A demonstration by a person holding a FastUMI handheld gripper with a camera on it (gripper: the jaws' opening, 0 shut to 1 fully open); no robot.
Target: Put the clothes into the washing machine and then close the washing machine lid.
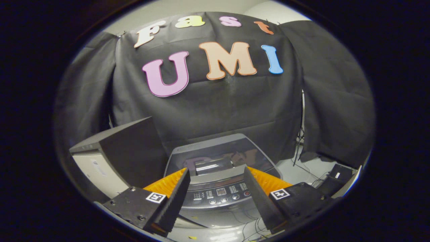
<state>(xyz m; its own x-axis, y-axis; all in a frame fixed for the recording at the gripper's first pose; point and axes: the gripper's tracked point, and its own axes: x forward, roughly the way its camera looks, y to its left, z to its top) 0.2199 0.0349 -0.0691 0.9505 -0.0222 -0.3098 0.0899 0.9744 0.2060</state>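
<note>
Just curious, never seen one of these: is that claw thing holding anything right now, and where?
Nothing. The gripper is open, its fingers apart with the washing machine beyond them.

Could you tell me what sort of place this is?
Likely a staged recording booth: black cloth hangs as walls behind a top-loading washing machine, lid down, with loose cables on the floor. The open gripper holds nothing.

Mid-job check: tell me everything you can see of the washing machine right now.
The washing machine is a grey top-loader that looks plastic, standing upright just ahead of the open gripper, framed between its fingers and untouched by them. Its lid lies flat and closed, dark and glossy with reflections, a handle recess at its front edge. Nearest the fingers runs a control panel with a small display and rows of buttons. A dark-topped box stands beside it.
</note>
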